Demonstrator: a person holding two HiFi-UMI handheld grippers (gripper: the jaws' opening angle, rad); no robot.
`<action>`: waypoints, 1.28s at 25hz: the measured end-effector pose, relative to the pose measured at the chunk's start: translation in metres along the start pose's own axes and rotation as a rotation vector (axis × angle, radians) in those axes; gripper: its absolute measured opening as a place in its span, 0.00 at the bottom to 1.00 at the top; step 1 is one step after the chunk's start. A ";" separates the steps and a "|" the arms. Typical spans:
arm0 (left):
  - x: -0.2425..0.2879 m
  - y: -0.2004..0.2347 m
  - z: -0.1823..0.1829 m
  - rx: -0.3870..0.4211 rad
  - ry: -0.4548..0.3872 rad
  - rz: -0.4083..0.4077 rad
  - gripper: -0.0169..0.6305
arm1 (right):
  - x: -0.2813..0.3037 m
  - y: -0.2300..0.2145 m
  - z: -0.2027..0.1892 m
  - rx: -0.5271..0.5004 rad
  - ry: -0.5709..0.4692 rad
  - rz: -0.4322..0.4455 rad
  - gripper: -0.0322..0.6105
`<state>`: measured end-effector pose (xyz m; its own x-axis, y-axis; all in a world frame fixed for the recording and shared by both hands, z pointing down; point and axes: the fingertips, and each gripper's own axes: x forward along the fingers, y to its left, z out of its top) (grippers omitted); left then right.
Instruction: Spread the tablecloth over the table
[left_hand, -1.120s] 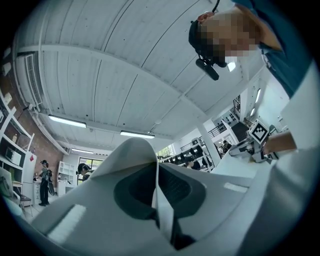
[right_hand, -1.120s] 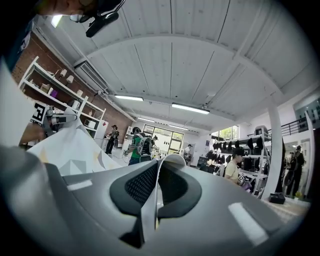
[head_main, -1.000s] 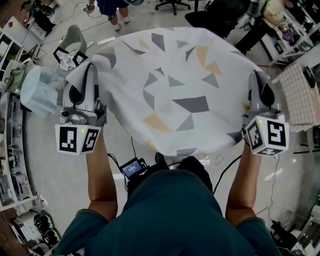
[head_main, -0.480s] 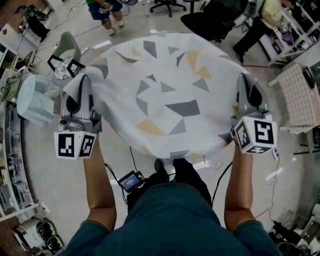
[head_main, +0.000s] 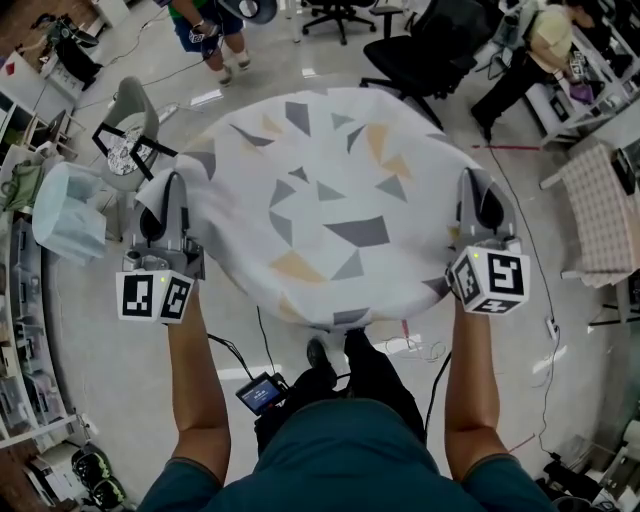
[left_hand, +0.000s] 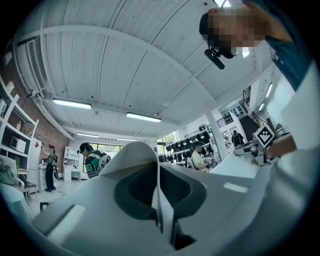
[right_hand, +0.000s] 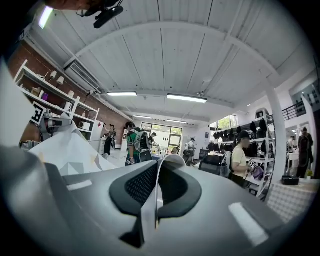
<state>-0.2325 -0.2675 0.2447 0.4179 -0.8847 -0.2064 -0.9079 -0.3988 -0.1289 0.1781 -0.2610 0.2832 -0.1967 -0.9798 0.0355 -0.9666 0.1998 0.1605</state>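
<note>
A white tablecloth (head_main: 330, 200) with grey and tan triangles is stretched flat between both grippers, hiding whatever lies beneath it. My left gripper (head_main: 160, 190) is shut on the cloth's left edge, and a thin fold of cloth (left_hand: 159, 200) runs between its pads. On the right edge my right gripper (head_main: 478, 190) is shut too, with a strip of cloth (right_hand: 152, 200) pinched between its dark pads. Across in the left gripper view the right gripper (left_hand: 257, 145) shows beyond the cloth. The left gripper (right_hand: 50, 122) appears far off in the right gripper view.
A grey chair (head_main: 135, 105) with a marker cube stands at the far left, with a pale blue bundle (head_main: 70, 210) beside it. Black office chairs (head_main: 420, 50) stand beyond the cloth. A checked table (head_main: 600, 210) is at the right. People stand at the back. Cables (head_main: 420, 345) lie on the floor.
Both grippers have moved forward and down together, carrying the cloth away from my body. The cloth has flattened and spread out.
</note>
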 end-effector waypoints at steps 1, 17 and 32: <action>0.006 0.002 -0.007 -0.003 0.008 0.001 0.03 | 0.007 -0.001 -0.005 0.002 0.000 0.002 0.07; 0.062 0.031 -0.122 -0.076 0.148 0.026 0.03 | 0.106 -0.012 -0.097 0.046 0.053 0.040 0.07; 0.063 0.054 -0.240 -0.216 0.330 0.074 0.03 | 0.152 -0.022 -0.217 0.196 0.220 0.037 0.07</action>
<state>-0.2631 -0.4024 0.4579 0.3507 -0.9288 0.1198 -0.9356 -0.3417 0.0891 0.2046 -0.4140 0.4992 -0.2127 -0.9434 0.2546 -0.9770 0.2101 -0.0378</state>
